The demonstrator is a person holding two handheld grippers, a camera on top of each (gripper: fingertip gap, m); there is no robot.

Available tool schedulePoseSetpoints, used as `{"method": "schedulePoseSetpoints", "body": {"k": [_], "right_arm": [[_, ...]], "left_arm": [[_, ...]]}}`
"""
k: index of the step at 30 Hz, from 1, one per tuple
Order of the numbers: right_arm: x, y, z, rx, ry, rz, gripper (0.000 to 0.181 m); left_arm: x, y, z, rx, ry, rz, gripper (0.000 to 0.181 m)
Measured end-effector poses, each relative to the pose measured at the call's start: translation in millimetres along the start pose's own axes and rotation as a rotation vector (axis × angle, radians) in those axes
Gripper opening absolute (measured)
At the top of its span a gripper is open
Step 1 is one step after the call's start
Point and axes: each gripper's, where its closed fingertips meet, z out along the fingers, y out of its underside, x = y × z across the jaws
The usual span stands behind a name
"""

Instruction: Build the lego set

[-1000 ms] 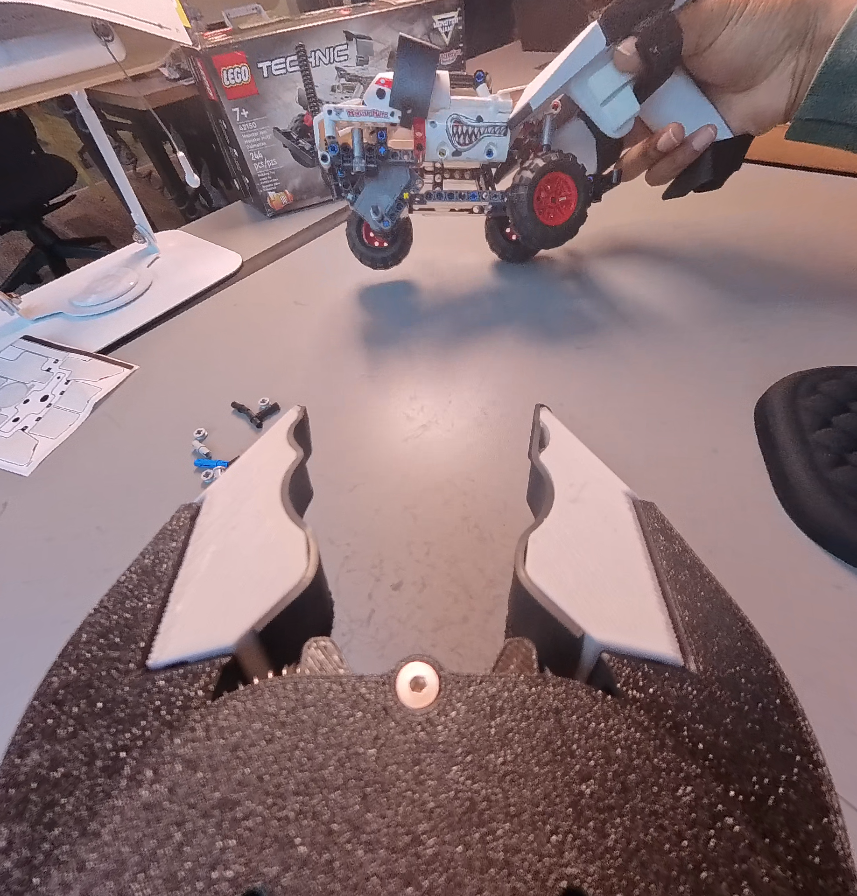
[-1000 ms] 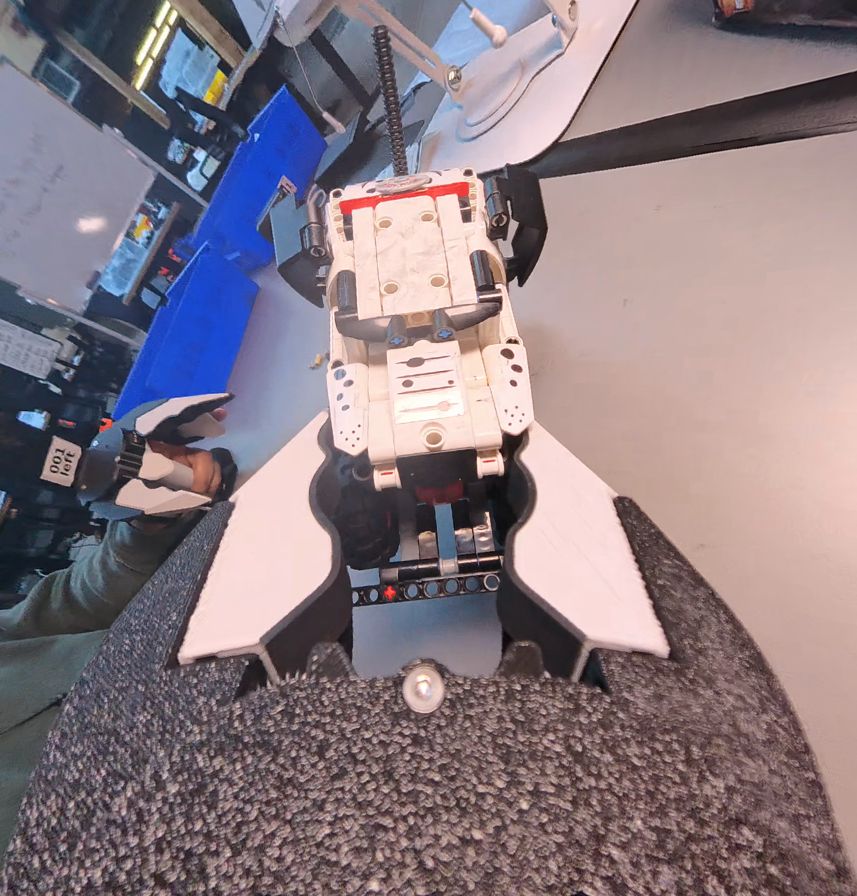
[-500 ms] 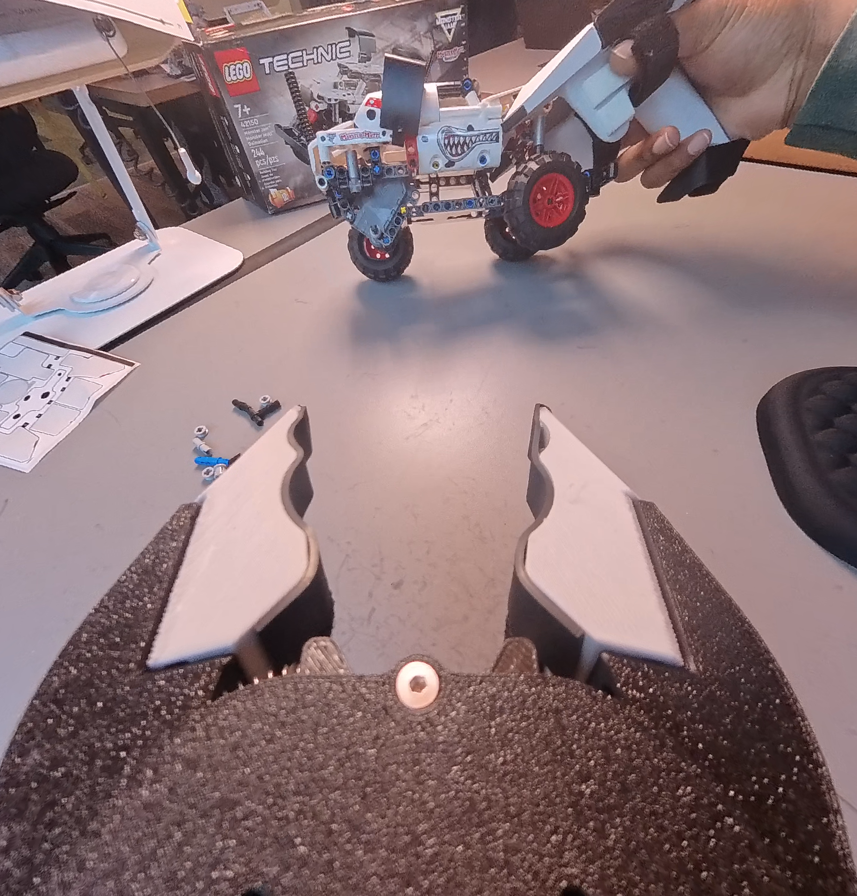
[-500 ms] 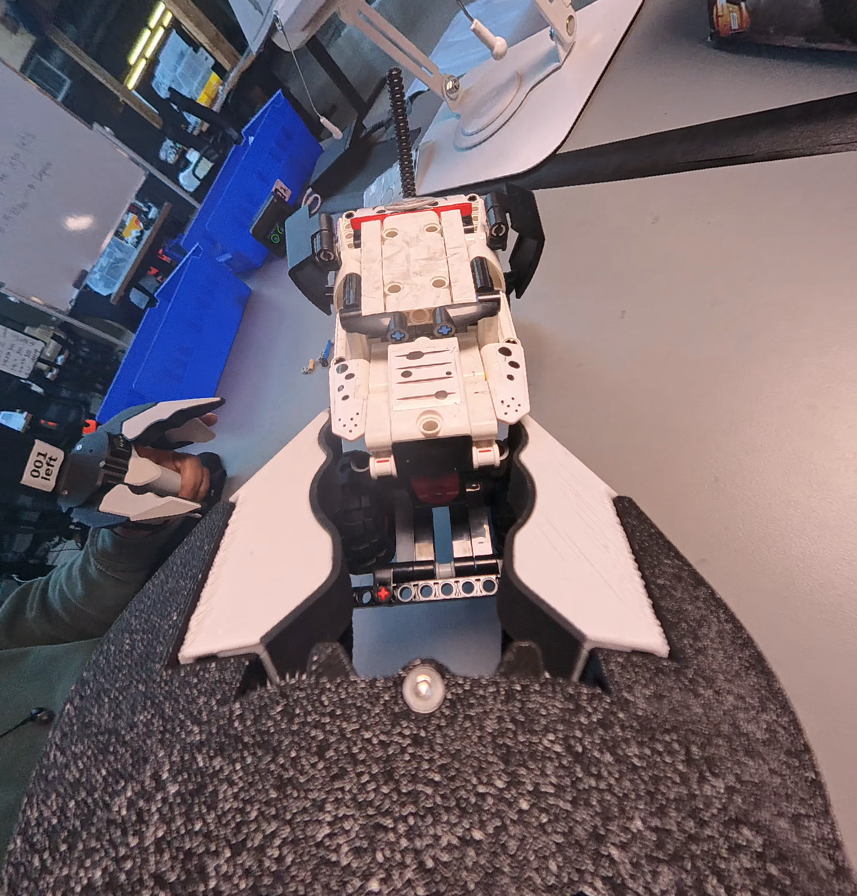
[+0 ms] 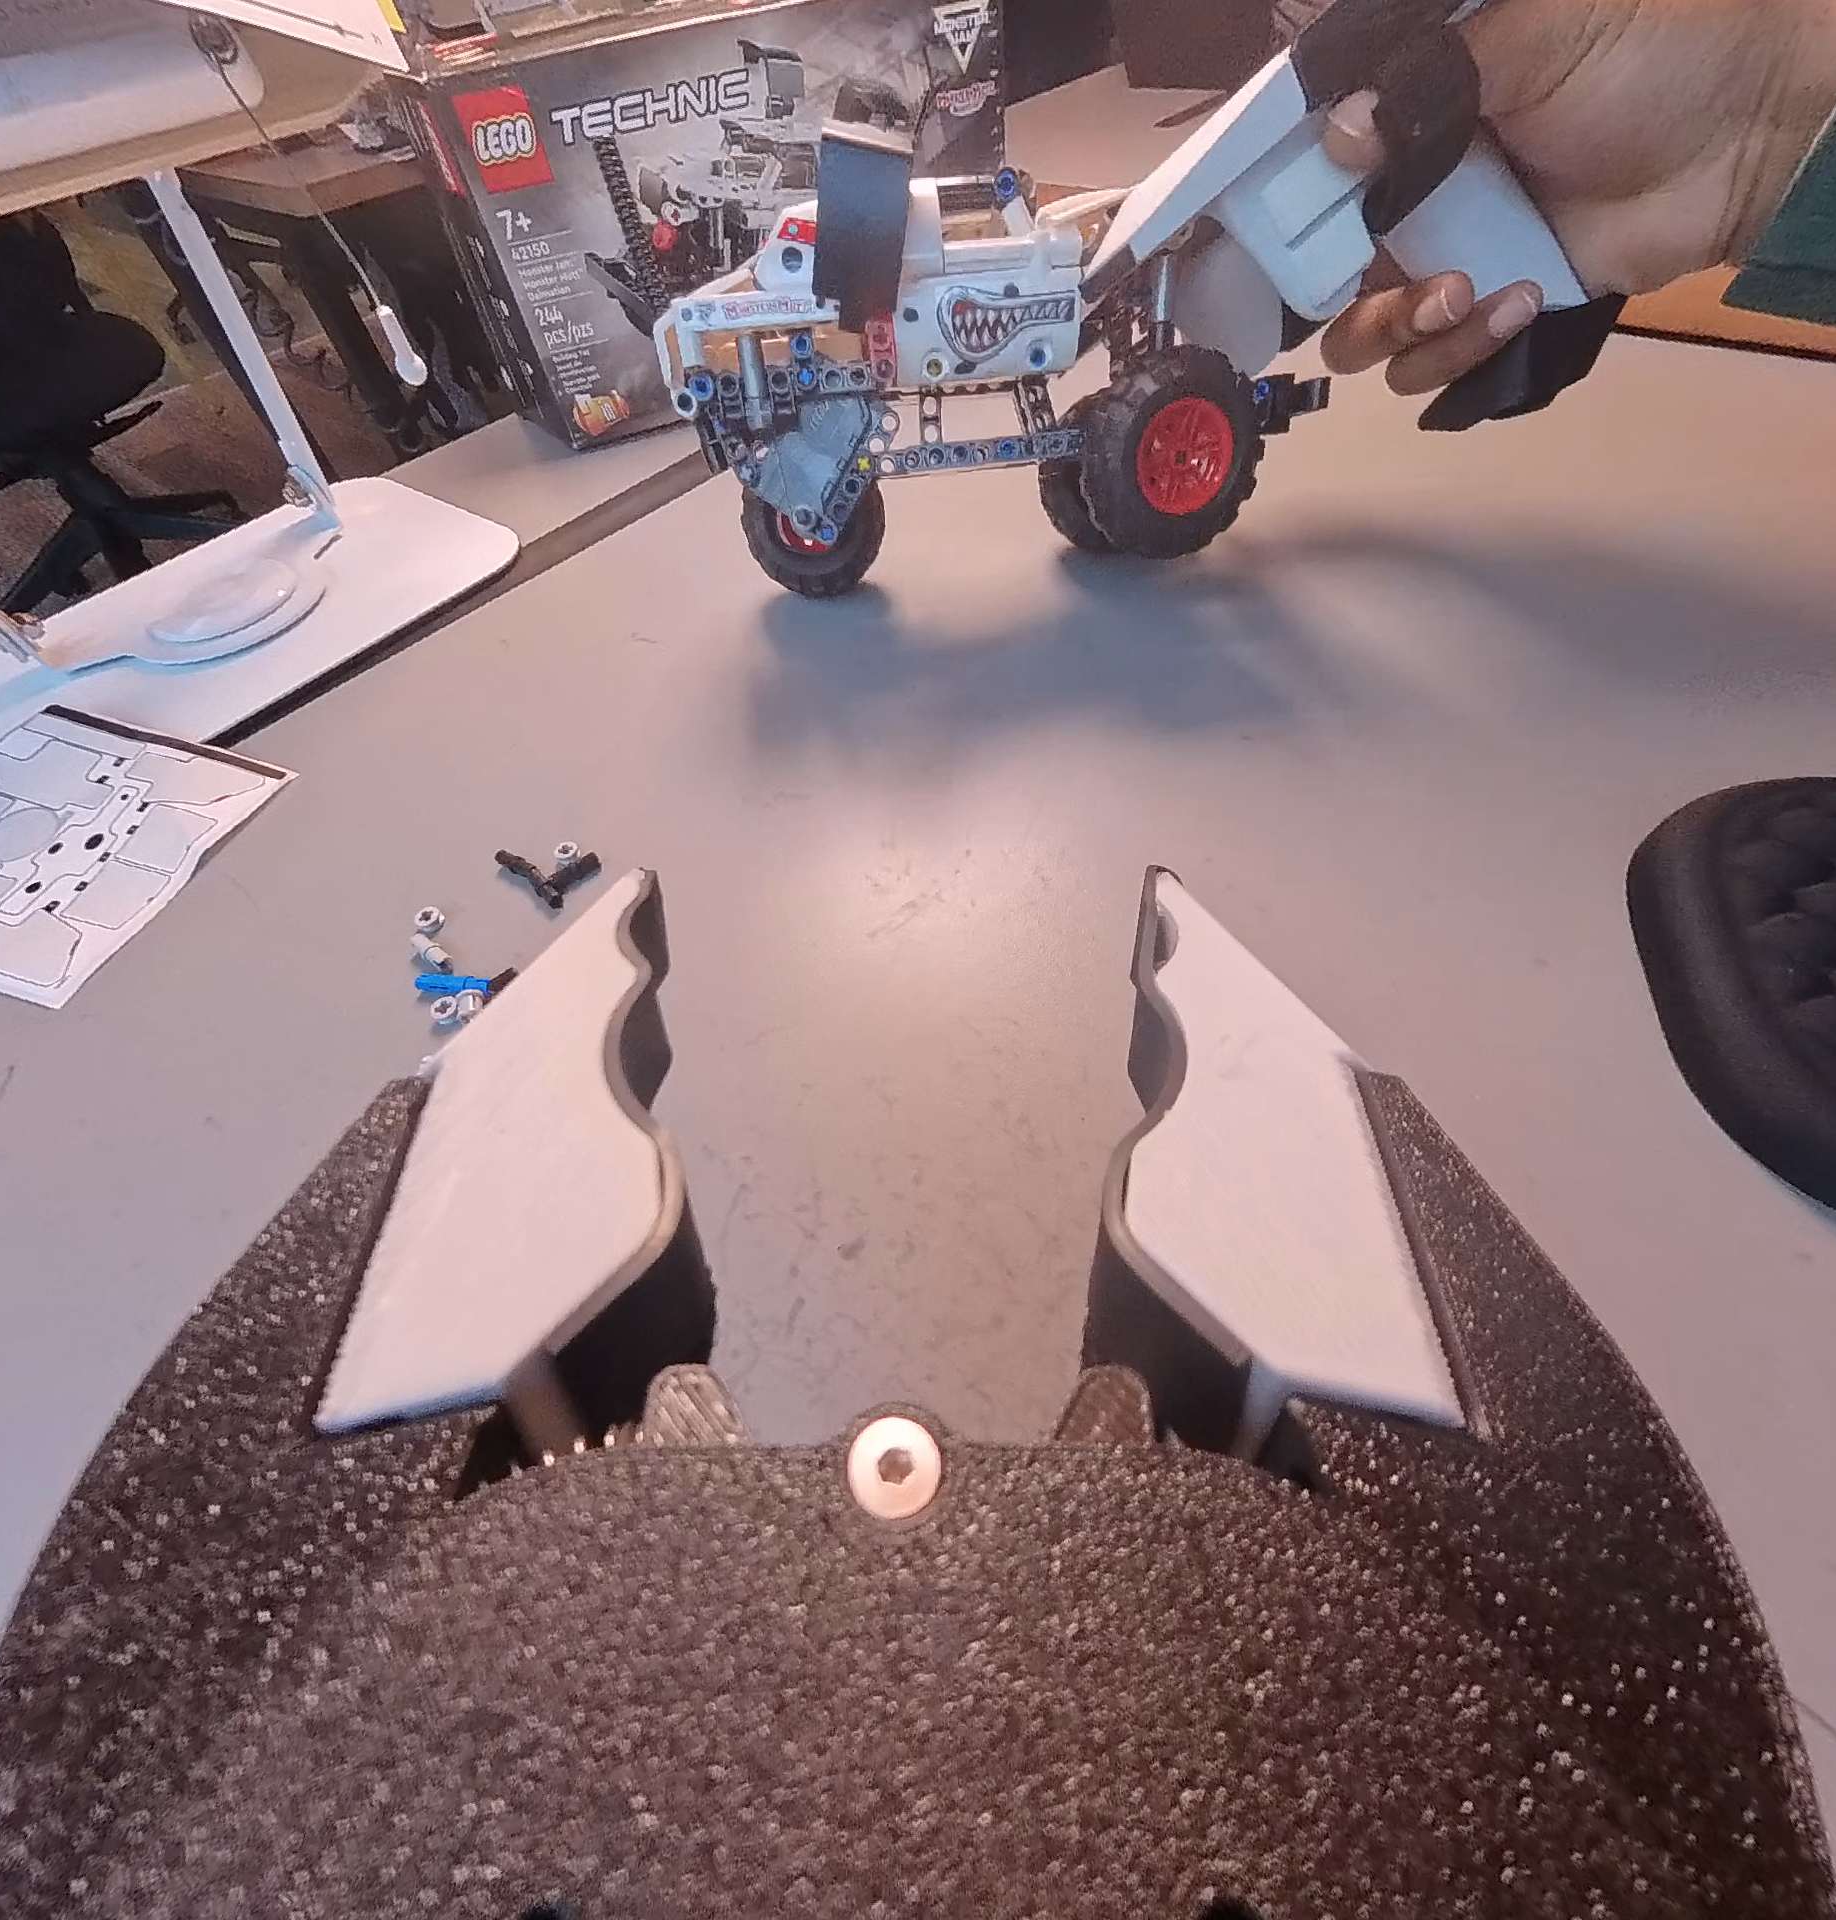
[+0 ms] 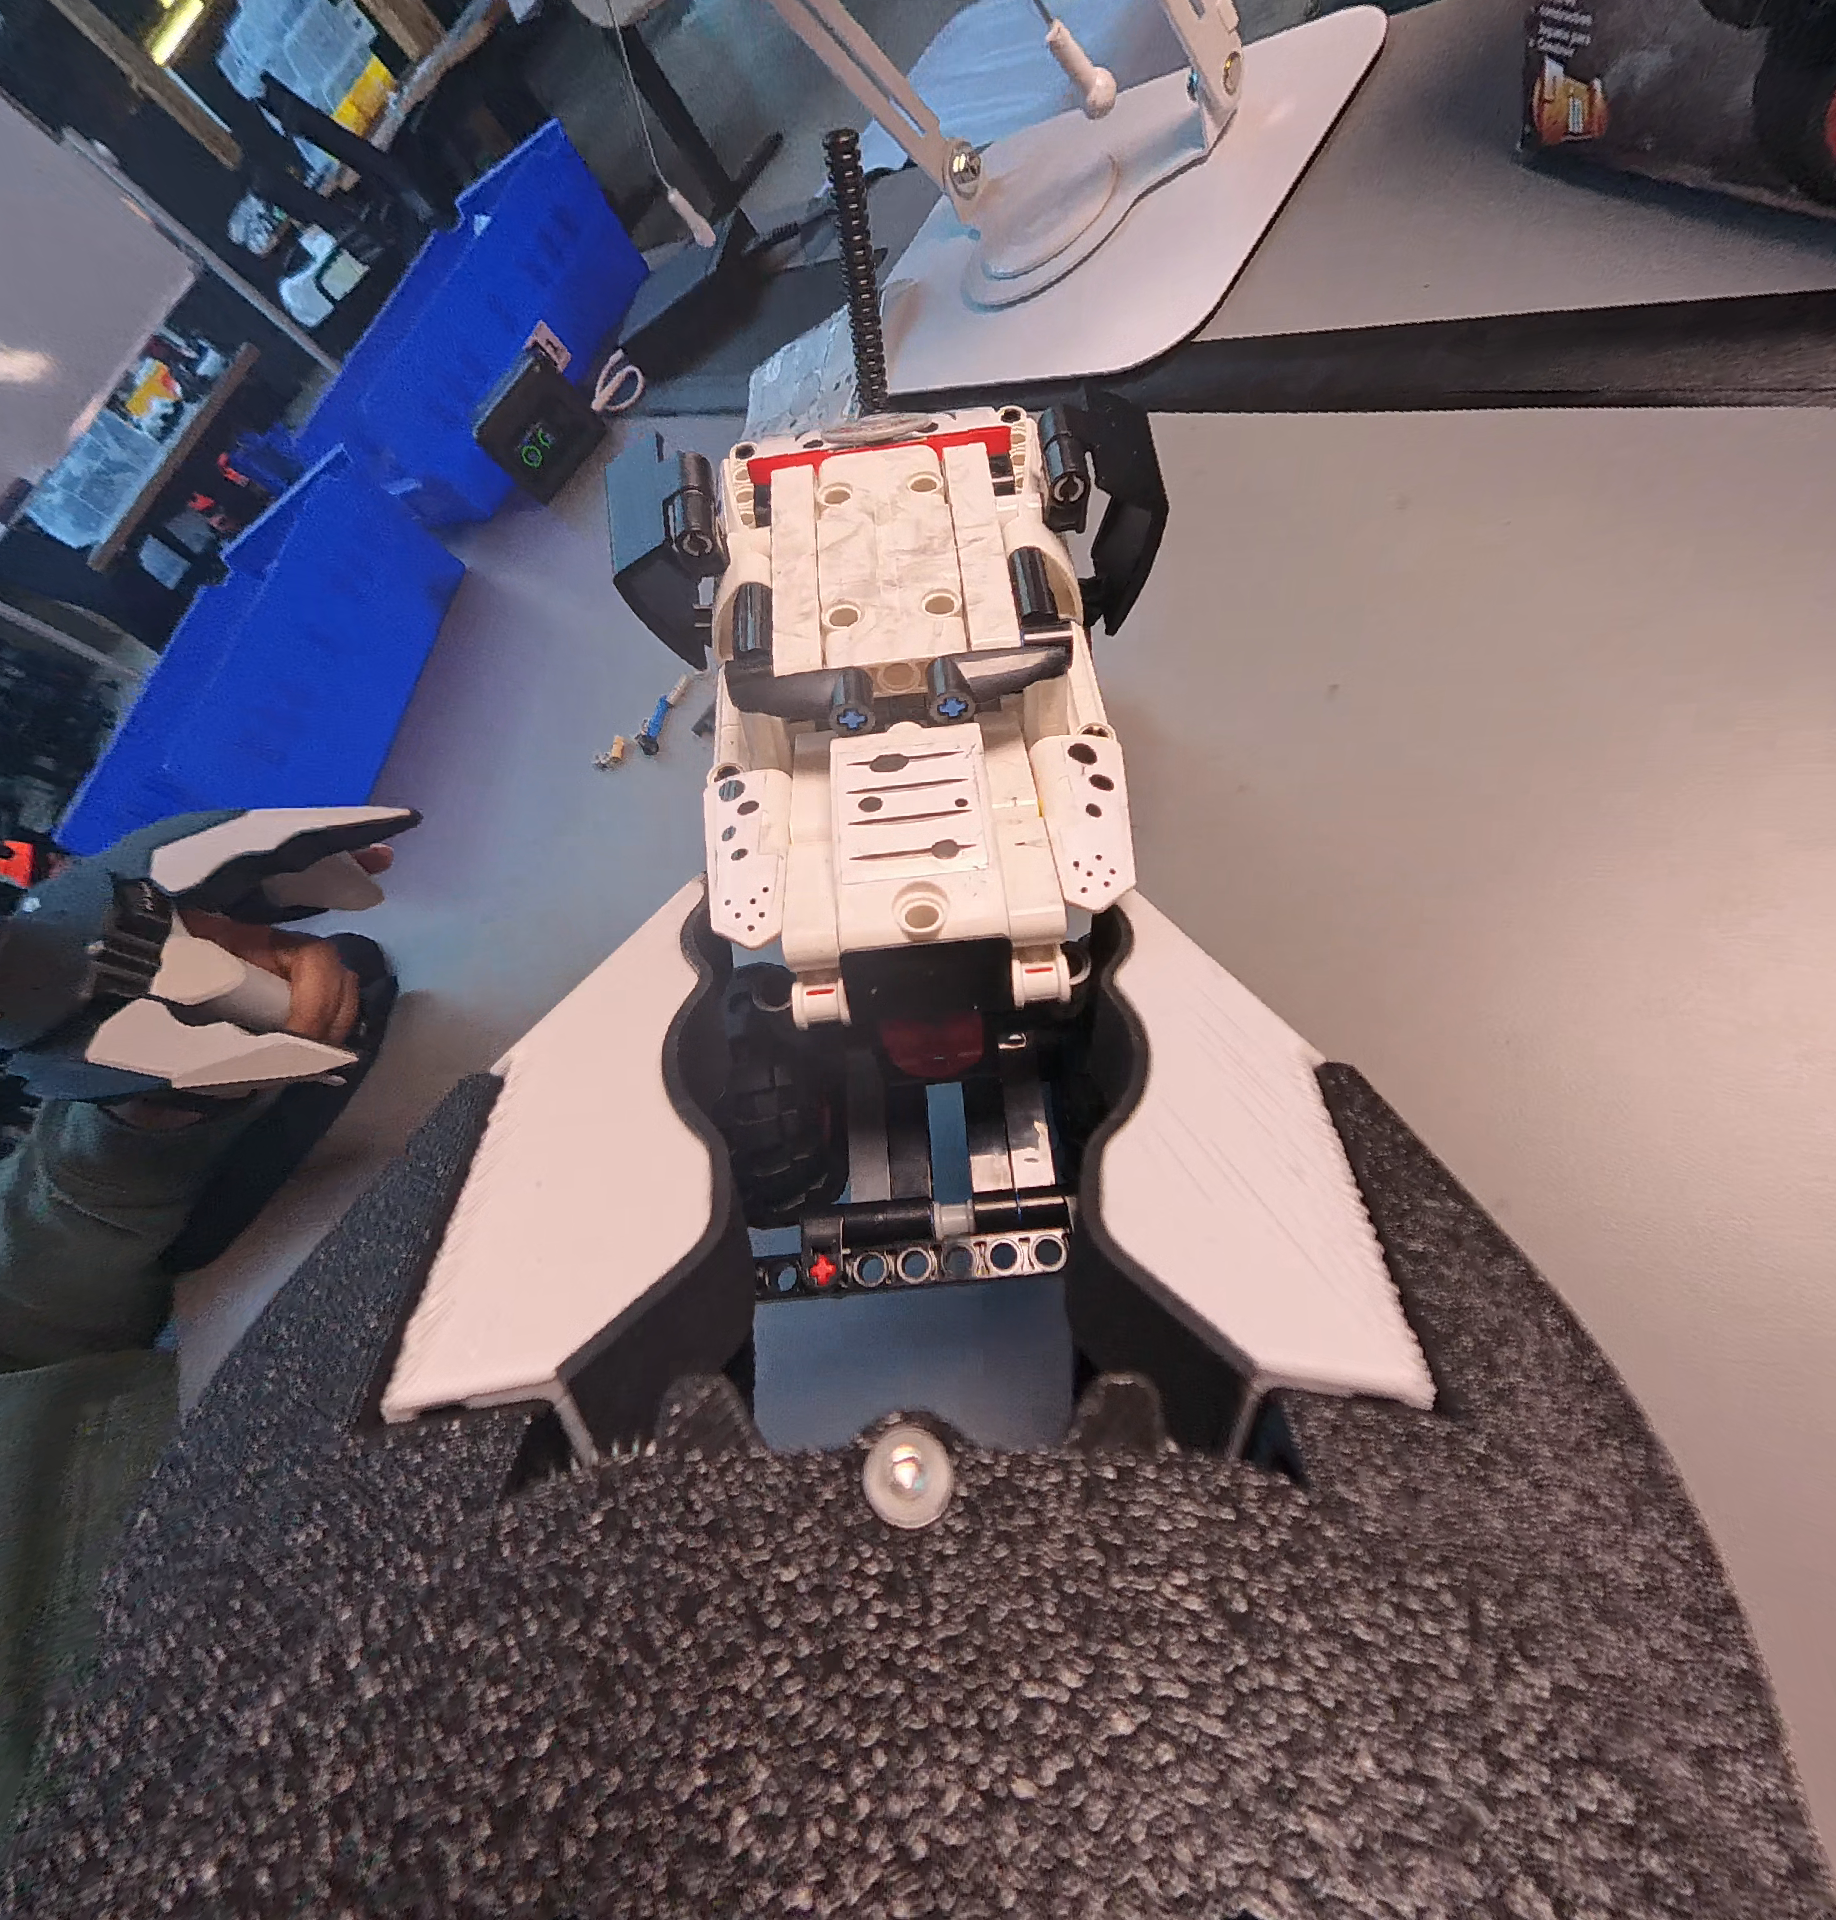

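Observation:
A white Lego monster truck (image 5: 955,312) with a shark-mouth side and red-hubbed black tyres stands with its wheels on the grey table (image 5: 997,790), far centre in the left wrist view. My right gripper (image 6: 909,914) is shut on the truck's rear end (image 6: 914,790); its white finger (image 5: 1205,177) and the hand holding it show at the top right of the left wrist view. My left gripper (image 5: 896,883) is open and empty, low over the table, well short of the truck. It also shows at the left of the right wrist view (image 6: 249,956).
Several small loose pins (image 5: 457,977) and black connectors (image 5: 545,873) lie just left of my left finger. A sticker sheet (image 5: 72,852), a white lamp base (image 5: 270,592) and the set's box (image 5: 665,187) are at the left and back. A black pad (image 5: 1776,987) lies right. Some 25 cm of space lies between my two pairs of fingers.
My right gripper has lowered the truck from the air until its wheels rest on the table. My left gripper has not moved and stays open.

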Motion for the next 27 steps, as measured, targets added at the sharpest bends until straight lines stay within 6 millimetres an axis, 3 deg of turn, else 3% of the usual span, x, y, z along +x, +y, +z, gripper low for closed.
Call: {"method": "schedulePoseSetpoints", "body": {"k": [14, 27], "right_arm": [[-16, 18, 7, -0.048, 0.216, -0.273, 0.07], [-21, 24, 10, -0.055, 0.276, -0.435, 0.071]], "left_arm": [[-3, 3, 1, -0.016, -0.025, 0.005, 0.086], [-3, 5, 3, -0.032, -0.05, 0.035, 0.086]]}}
